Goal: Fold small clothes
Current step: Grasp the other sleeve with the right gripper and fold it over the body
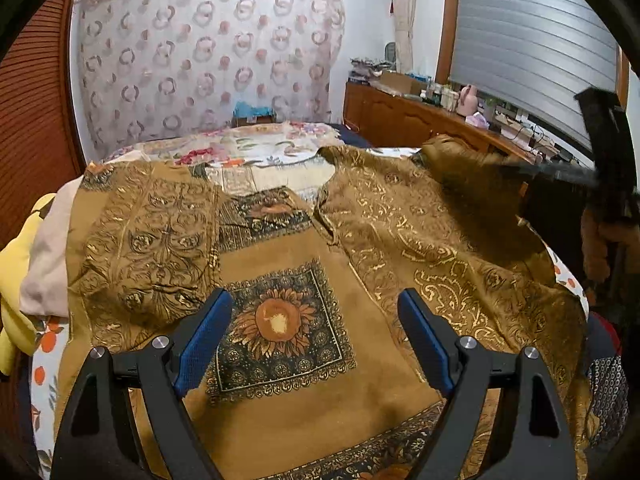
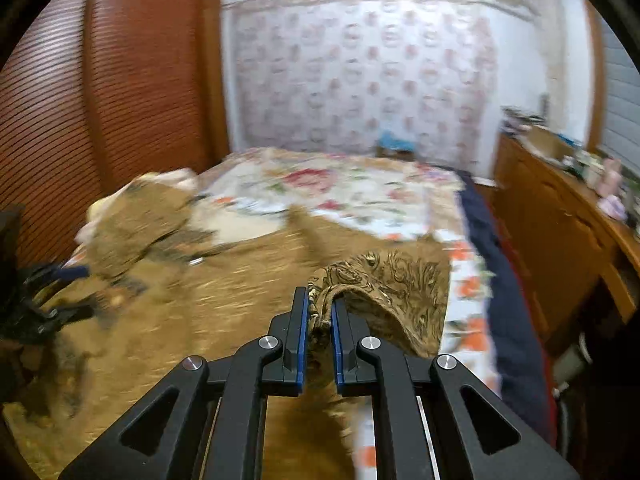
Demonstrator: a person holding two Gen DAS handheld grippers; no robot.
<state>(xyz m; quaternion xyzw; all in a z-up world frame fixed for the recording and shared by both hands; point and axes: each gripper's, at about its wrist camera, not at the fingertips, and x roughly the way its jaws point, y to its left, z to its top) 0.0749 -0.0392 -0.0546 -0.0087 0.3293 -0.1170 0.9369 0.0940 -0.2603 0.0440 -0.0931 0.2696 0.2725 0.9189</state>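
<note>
A floral bedspread (image 1: 256, 152) is covering the bed, running to the far wall, where a curtain with ring patterns (image 1: 208, 52) is hanging. A reddish slatted wooden door (image 2: 100, 100) is standing on the left. A wooden cabinet (image 1: 404, 118) is lining the right side, carrying a cardboard box (image 1: 398, 80) and a pink jug (image 1: 467, 100). Near left, a yellow cloth (image 1: 16, 280) is lying beside a beige one (image 1: 46, 260).
</note>
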